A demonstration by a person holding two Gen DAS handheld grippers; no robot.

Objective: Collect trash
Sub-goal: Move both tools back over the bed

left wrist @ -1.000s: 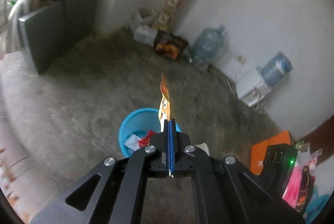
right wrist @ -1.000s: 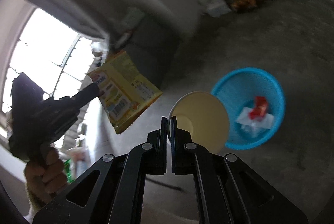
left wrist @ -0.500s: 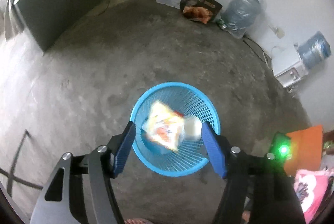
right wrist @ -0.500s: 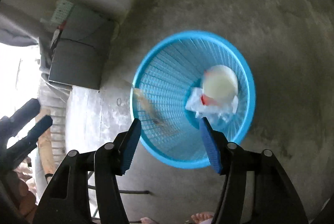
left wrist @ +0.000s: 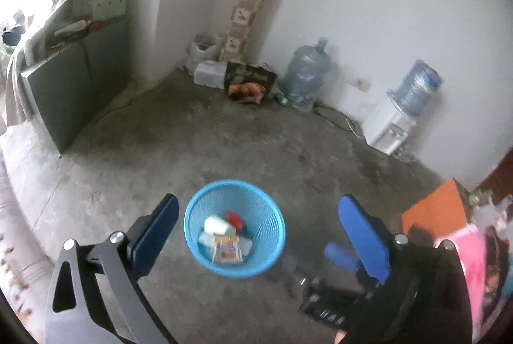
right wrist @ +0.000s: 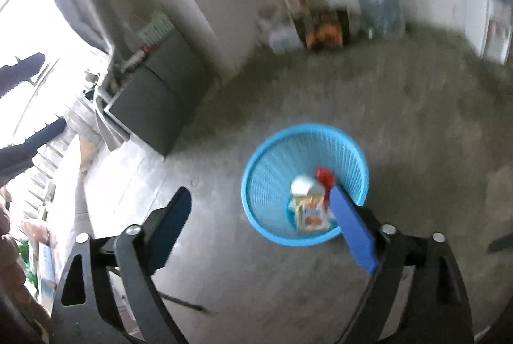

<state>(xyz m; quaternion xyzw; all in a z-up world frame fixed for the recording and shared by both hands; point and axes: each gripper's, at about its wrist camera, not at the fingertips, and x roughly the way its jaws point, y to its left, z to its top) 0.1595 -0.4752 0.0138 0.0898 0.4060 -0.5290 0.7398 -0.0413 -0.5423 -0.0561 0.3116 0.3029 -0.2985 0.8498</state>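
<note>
Trash sits inside the blue basket (left wrist: 234, 227) on the concrete floor (left wrist: 224, 135): a yellow wrapper (left wrist: 226, 252), a white cup (left wrist: 214, 225), something red (left wrist: 235, 219). My left gripper (left wrist: 256, 231) and right gripper (right wrist: 266, 225) hang above it, jaws spread wide, holding nothing. Swinging low, I could clip the light basket's rim and tip it, I judge.

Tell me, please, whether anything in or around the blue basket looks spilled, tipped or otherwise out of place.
Nothing stands out. The blue basket stands upright on the concrete floor, and the snack wrapper, white cup and red scrap all lie inside it, with nothing over the rim. Both hand-held grippers, left and right, are open and empty.
</note>
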